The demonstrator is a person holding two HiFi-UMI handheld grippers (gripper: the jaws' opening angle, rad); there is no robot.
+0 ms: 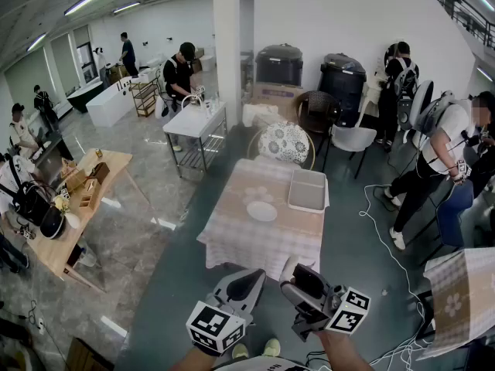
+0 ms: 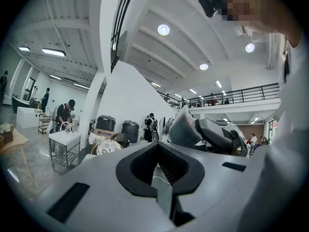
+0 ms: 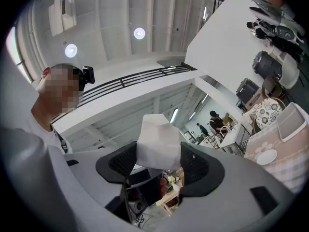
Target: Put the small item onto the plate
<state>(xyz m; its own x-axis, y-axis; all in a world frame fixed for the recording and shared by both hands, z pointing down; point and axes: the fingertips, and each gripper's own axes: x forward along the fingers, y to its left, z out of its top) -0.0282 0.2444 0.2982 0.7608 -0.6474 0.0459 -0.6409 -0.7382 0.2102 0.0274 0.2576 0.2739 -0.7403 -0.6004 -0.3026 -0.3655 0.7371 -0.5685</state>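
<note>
My right gripper (image 3: 157, 162) is shut on a small white crumpled item (image 3: 157, 140), which fills the gap between its black pads (image 3: 198, 166). In the head view this gripper (image 1: 298, 280) is held low and in front of the person, short of the table, with the white item (image 1: 289, 268) at its tip. The white plate (image 1: 261, 211) lies on the checked tablecloth (image 1: 232, 238), ahead of both grippers; it also shows at the right of the right gripper view as a small plate (image 3: 267, 157). My left gripper (image 1: 246, 283) hangs beside the right one, its jaws closed with nothing in them (image 2: 158, 151).
A grey tray (image 1: 307, 190) sits on the table behind the plate to the right. A patterned round chair (image 1: 285, 143) stands behind the table and a white pillar (image 1: 227, 45) to the left. Several people stand around the hall. White cables (image 1: 387, 246) trail over the floor at right.
</note>
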